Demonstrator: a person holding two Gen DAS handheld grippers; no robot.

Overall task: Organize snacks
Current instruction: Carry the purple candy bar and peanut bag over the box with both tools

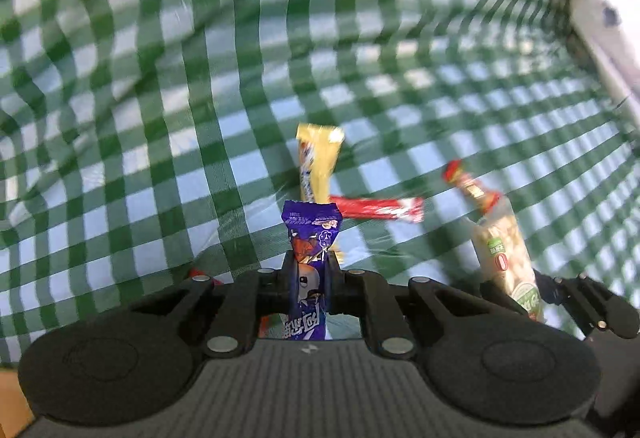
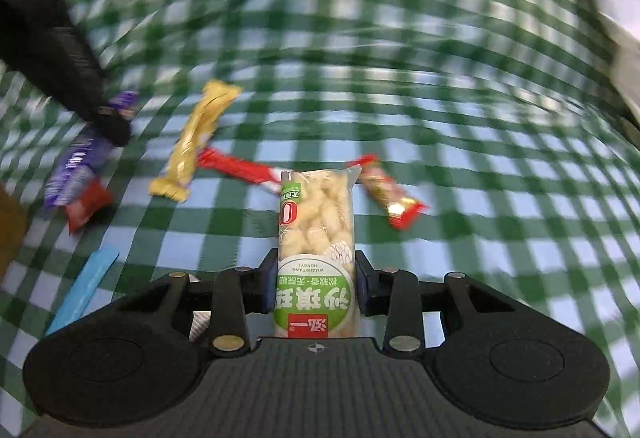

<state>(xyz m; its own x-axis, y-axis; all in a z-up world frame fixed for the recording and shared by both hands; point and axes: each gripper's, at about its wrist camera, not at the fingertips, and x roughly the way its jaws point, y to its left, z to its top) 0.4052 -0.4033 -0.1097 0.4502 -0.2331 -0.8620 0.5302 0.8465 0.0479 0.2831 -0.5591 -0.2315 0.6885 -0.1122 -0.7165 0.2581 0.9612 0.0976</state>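
Two light, crinkly packets are being carried above the checked cloth [image 2: 460, 198]: our left gripper [image 1: 307, 270] is pinching a purple wrapper [image 1: 310, 238] mid-length, our right gripper [image 2: 316, 278] a seemingly brittle puffed-rice bar [image 2: 316, 234], gripped gently across its width

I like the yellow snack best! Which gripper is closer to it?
Left. The left gripper, holding the purple snack, sits just before the yellow snack; the right gripper is farther off to its right.

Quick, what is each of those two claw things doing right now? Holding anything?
Left gripper: closed on the purple snack packet.
Right gripper: closed on the green-labelled puffed snack pack.
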